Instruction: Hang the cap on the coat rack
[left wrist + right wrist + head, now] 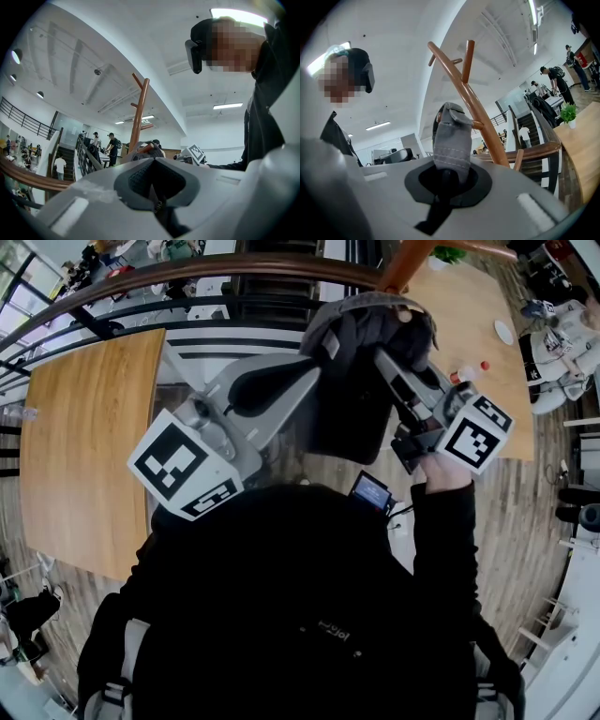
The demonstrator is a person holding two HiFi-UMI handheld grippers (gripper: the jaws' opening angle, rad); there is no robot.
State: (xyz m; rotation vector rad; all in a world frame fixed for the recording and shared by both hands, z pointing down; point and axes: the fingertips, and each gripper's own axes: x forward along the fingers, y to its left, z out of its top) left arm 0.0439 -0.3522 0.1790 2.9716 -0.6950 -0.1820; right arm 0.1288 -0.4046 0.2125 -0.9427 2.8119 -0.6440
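A dark grey cap (361,343) hangs up against the orange-brown coat rack (405,263). My right gripper (386,364) is shut on the cap. In the right gripper view a grey fabric band of the cap (451,140) rises from that gripper (447,177) up to a peg of the coat rack (480,112). My left gripper (298,376) points at the cap from the left, with its jaws together and nothing between them. The left gripper view shows that gripper (152,190) below the cap (147,150) and the coat rack (139,112), apart from both.
A curved wooden handrail (187,273) runs just behind the rack. A wooden table (84,446) lies below at the left. Another table (469,315) at the right carries a white plate (503,332). People stand by a staircase (61,164) in the distance.
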